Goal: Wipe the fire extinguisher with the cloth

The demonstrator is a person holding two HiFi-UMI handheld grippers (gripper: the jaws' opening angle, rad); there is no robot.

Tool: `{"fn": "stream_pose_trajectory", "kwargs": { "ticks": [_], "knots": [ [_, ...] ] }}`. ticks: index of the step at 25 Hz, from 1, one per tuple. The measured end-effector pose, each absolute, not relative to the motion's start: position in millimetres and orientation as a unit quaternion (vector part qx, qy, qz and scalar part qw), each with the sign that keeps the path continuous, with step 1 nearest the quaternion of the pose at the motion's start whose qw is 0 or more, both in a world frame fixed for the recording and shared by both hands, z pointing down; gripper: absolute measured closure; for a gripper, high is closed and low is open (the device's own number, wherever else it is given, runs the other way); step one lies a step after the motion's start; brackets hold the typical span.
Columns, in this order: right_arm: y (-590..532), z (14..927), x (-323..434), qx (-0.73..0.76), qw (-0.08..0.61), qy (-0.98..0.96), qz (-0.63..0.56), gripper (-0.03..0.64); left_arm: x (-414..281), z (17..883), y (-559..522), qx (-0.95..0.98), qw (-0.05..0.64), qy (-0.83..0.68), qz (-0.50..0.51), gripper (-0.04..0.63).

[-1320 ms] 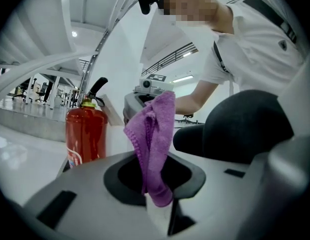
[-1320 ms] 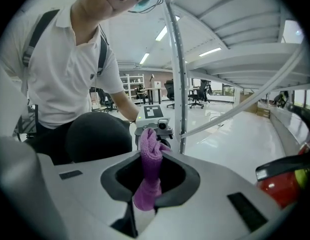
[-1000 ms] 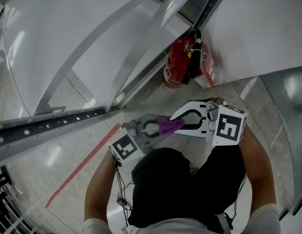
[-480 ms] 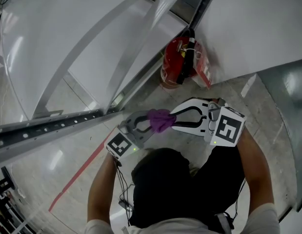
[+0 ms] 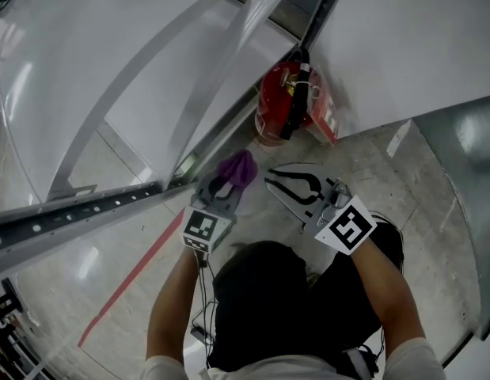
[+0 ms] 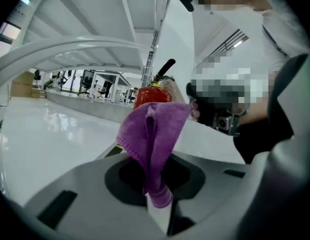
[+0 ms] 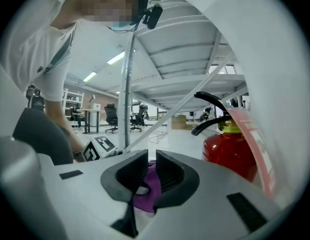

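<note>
The red fire extinguisher (image 5: 275,101) with its black handle stands on the floor against a white panel. It also shows in the left gripper view, extinguisher (image 6: 147,96), and in the right gripper view, extinguisher (image 7: 230,151). My left gripper (image 5: 225,182) is shut on the purple cloth (image 5: 238,167), which sticks out ahead of its jaws toward the extinguisher, a short way from it. The cloth (image 6: 152,129) stands up, folded, from the left gripper (image 6: 157,191). My right gripper (image 5: 270,179) is just right of the cloth and apart from it. Its jaws are shut to a thin slit at the right gripper (image 7: 148,166), and the cloth (image 7: 147,189) shows behind them.
A perforated steel rail (image 5: 70,212) and slanted white beams run across the left. A white wall panel (image 5: 403,46) stands right of the extinguisher, and a red tag (image 5: 324,121) hangs on the extinguisher. A red line (image 5: 142,260) crosses the floor.
The left gripper has carried the cloth up the frame toward the extinguisher and away from the right gripper's tips. The right gripper has swung round and now points up-left.
</note>
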State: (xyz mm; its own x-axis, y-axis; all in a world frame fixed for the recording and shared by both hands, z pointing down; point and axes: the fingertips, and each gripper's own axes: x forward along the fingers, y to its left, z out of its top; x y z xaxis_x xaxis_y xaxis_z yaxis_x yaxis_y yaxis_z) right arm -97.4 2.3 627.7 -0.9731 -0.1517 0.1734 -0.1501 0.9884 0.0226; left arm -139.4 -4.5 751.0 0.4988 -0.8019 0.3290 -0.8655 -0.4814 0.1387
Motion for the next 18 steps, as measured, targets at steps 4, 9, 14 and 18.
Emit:
{"fn": "stream_pose_trajectory", "kwargs": {
  "ticks": [4, 9, 14, 18],
  "knots": [
    [-14.5, 645.3, -88.4, 0.155, 0.095, -0.983, 0.027, 0.583, -148.5, 766.9, -20.1, 0.815, 0.150, -0.549, 0.109, 0.529],
    [-46.2, 668.4, -68.8, 0.258, 0.084, -0.957, 0.101, 0.603, -140.8, 798.6, -31.0, 0.799, 0.187, -0.561, 0.106, 0.531],
    [-60.9, 674.3, -51.5, 0.299, 0.083, -0.940, 0.138, 0.603, -145.2, 842.3, -34.4, 0.758, 0.219, -0.602, 0.121, 0.531],
    [-57.9, 676.0, -45.3, 0.302, 0.086, -0.938, 0.145, 0.603, -138.9, 877.0, -36.7, 0.746, 0.260, -0.599, 0.131, 0.531]
  ]
}}
